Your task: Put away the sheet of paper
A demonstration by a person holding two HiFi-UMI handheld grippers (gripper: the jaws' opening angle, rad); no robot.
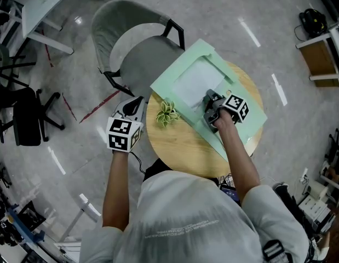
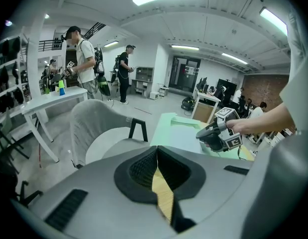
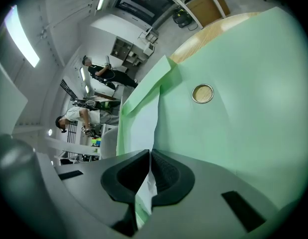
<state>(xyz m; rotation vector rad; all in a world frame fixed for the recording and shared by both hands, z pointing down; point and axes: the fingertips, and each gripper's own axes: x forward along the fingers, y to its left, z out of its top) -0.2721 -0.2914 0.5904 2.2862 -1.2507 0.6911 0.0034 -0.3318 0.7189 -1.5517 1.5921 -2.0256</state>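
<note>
Our left forearm is holding the left gripper just beside the round table, jaws pressed together on nothing, keeping clear. Over right, we're pinching the sheet of paper by its near edge with the right gripper, probably for tucking it into the open green folder underneath.

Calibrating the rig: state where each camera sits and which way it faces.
Head view: on the person's head, facing steeply down at the round table; both arms, the left gripper and the right gripper show.
Left gripper view: on the left gripper, facing past the chair toward the green folder; its shut jaws show, with the right gripper beyond.
Right gripper view: on the right gripper, facing along the folder; its jaws show, shut on the sheet of paper.
Shared: all three show the folder.
</note>
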